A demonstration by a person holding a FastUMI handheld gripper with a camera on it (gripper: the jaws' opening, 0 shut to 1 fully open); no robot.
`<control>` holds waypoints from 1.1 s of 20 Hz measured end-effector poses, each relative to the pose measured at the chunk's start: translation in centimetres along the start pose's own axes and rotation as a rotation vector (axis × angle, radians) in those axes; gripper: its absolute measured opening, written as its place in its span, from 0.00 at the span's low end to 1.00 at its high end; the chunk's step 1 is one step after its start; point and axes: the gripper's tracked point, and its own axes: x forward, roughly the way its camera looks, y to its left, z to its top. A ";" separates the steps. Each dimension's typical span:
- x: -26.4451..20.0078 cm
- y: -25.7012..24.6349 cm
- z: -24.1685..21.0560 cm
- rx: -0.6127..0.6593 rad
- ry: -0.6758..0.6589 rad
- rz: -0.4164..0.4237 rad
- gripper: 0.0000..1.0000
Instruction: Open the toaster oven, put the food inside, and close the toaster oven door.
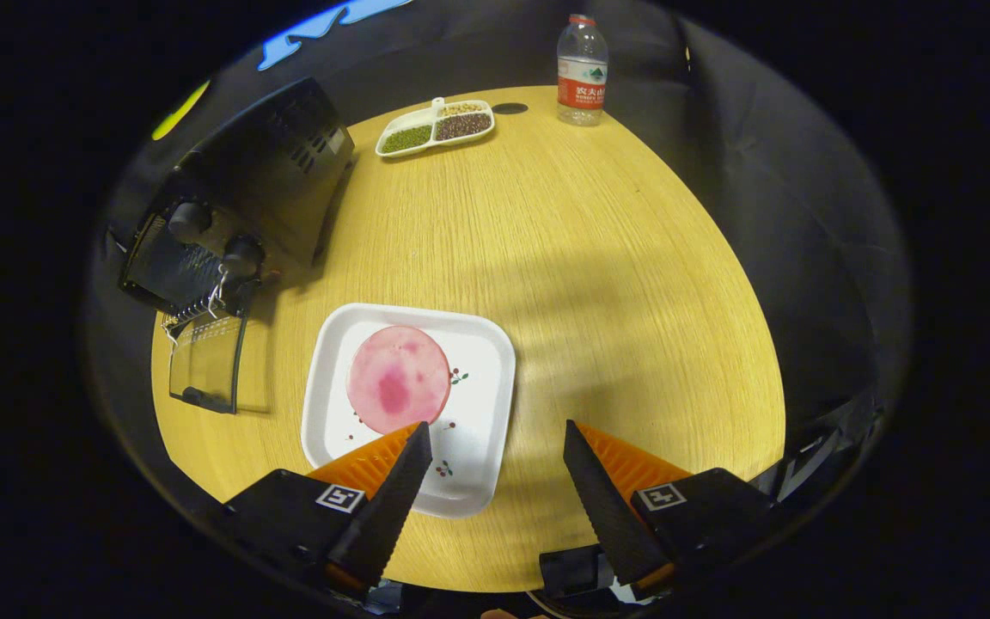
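The tool (495, 434) is wide open and holds nothing; its two fingers stand well apart above the near part of the surface (615, 284). One fingertip (420, 434) overlaps the near edge of a white square plate (478, 430), while the other hangs over bare wood just beside the plate. Whether the tips touch anything cannot be told.

On the plate, just ahead of that first finger, lies the food (398, 379), a flat round pink slice with darker red blotches. It sits toward the plate's far side, and small cherry prints show on the plate's bare part.

Beyond the plate, at the surface's far-left edge, stands the black oven (263, 180). Its glass door (207, 361) is folded down flat toward the near side, and a wire rack (194, 308) sticks out at the opening. Two round knobs (241, 255) sit on the front beside the opening.

At the far edge, well apart from the plate, a white divided dish (435, 129) holds green, dark and pale beans in separate compartments. Near it, at the far corner, a clear bottle (582, 70) with a red label stands upright.
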 end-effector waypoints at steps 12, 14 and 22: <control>0.8 -0.1 -0.9 0.012 0.118 -0.035 0.53; 1.1 0.5 -1.0 0.044 0.127 -0.020 0.35; 1.0 0.2 -0.9 0.060 0.141 0.030 0.08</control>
